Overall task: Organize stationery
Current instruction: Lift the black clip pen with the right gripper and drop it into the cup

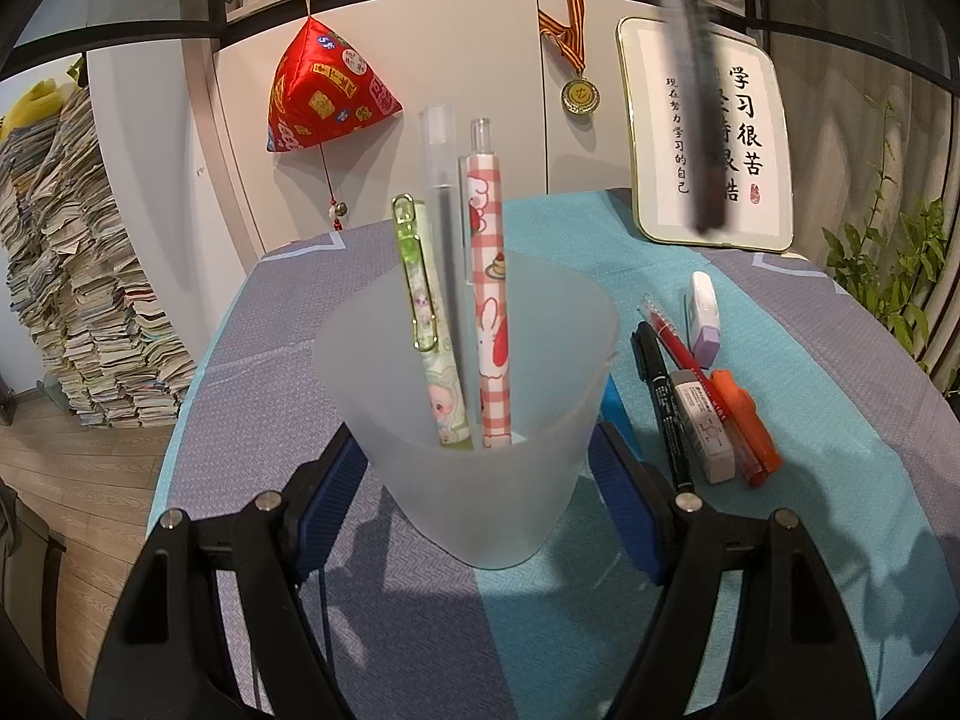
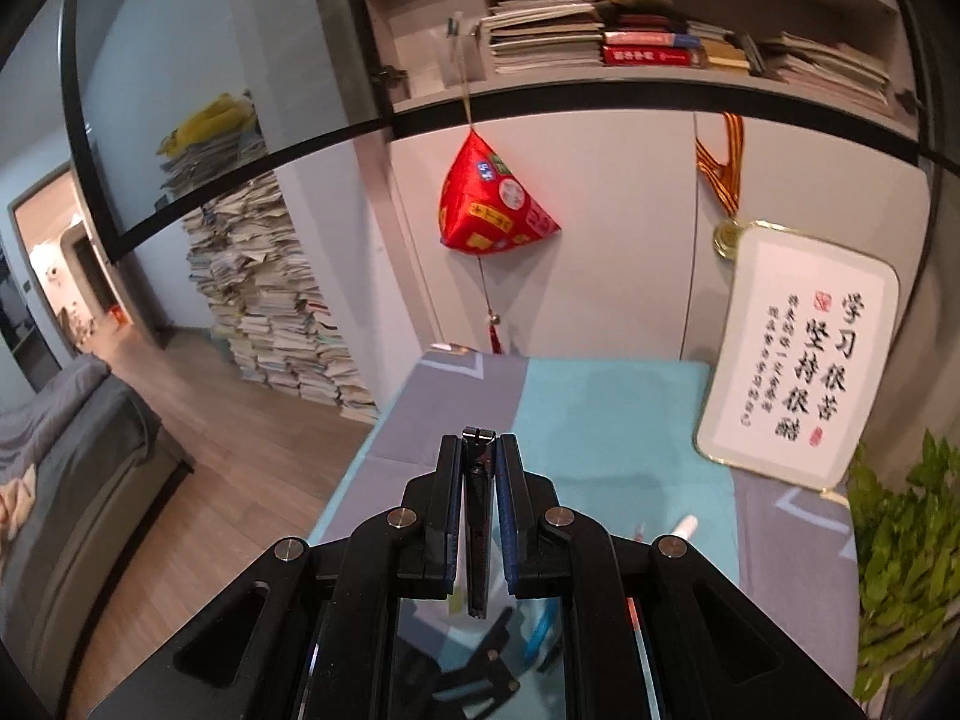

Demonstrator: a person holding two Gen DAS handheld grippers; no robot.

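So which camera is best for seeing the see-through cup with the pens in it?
The left wrist view. The frosted cup sits right in the middle between the left gripper's blue pads, with three pens standing inside. The right wrist view doesn't show the cup, only the right gripper shut on a dark pen.

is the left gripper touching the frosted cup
Touching. The left wrist view shows the left gripper with a blue pad pressed on each side of the frosted cup, no gap.
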